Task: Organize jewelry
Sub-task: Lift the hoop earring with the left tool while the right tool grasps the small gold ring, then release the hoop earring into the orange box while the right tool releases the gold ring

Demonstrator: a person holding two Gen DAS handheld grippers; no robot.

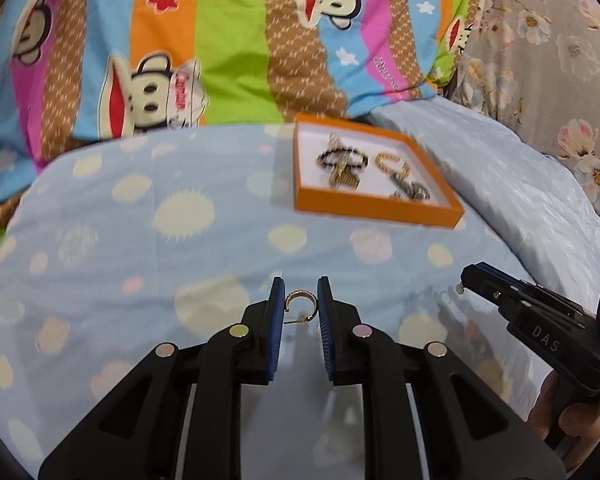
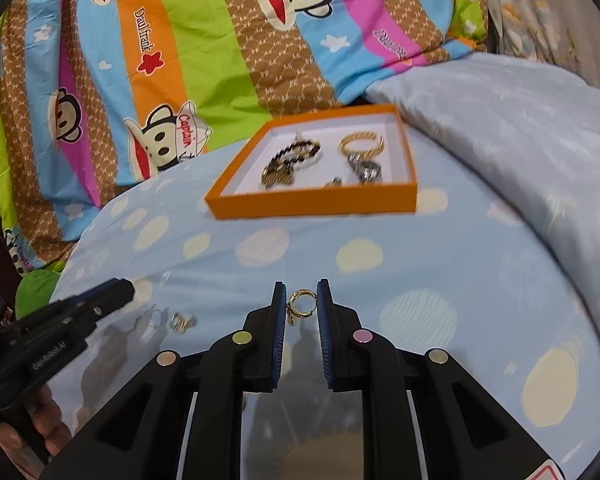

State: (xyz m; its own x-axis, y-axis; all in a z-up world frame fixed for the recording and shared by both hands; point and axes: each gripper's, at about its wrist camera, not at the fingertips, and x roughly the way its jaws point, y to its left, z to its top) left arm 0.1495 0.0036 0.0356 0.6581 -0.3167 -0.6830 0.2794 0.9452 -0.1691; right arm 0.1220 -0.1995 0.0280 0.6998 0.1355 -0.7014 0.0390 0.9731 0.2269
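In the left wrist view, the left claw (image 1: 301, 300) sits low at center frame, its blue pads narrowly apart with a small gold hoop earring (image 1: 299, 302) pinched between them. The hoop's open side faces down and left, and its thin post runs roughly level, pointing left toward the left pad. At the right edge of that frame the right claw (image 1: 466, 280) reaches in, pointing up and left.

In the right wrist view, the right claw is also low at center, pads narrowly apart, holding a gold ring-shaped earring (image 2: 301, 302) upright between them; its circle faces the camera and a small dangle hangs from its lower left. The left claw (image 2: 126, 290) enters from the left edge, pointing right.

The orange tray (image 2: 312, 200) lies above center on the blue spotted bed cover (image 2: 420, 264), its long axis running left to right; it holds a dark beaded bracelet (image 2: 292, 152), a gold chain loop (image 2: 360, 144) and further pieces too blurred to tell.
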